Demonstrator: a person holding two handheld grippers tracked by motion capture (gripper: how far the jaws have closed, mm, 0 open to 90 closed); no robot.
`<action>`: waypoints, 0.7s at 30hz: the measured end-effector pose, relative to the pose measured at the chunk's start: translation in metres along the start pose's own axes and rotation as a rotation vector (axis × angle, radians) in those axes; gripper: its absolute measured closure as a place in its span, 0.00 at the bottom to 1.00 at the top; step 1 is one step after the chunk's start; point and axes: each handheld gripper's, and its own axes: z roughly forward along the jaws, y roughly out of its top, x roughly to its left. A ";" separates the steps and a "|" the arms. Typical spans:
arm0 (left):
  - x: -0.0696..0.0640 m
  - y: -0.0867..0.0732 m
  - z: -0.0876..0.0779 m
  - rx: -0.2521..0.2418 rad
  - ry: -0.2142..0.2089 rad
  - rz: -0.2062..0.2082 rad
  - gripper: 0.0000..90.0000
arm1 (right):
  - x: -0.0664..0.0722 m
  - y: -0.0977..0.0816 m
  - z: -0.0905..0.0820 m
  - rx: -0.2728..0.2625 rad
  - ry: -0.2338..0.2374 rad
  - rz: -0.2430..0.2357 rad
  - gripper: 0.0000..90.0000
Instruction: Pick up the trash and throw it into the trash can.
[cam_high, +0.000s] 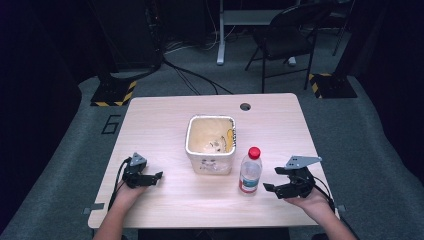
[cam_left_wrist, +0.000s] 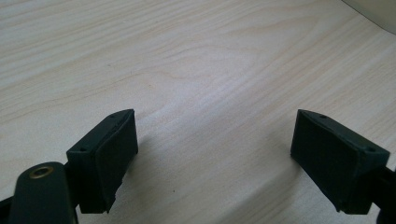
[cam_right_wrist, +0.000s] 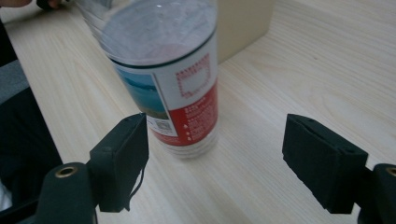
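Two tongs low over the table (cam_high: 165, 112), both wide open, empty; right tongs (cam_high: 274, 179) beside the bottle (cam_high: 250, 171).

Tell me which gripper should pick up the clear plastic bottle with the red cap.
Right. The right gripper sits open beside the clear red-capped plastic bottle, which stands just ahead of its jaws. The left gripper is open over bare table, beyond the white square tub.

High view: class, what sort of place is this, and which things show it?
Probably a lab or studio set up for recording: a lone table on grey carpet, hazard-striped stand bases, loose floor cables and a folding chair against dark surroundings.
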 end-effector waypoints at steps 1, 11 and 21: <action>0.000 0.000 0.000 0.000 0.000 0.000 0.16 | 0.001 0.001 0.000 -0.004 0.007 -0.006 0.24; 0.000 0.000 0.000 -0.001 0.000 0.000 0.16 | 0.014 0.009 0.007 -0.019 0.039 -0.030 0.21; 0.000 0.000 0.000 -0.001 0.000 0.000 0.16 | 0.019 0.018 0.018 -0.041 0.056 -0.033 0.19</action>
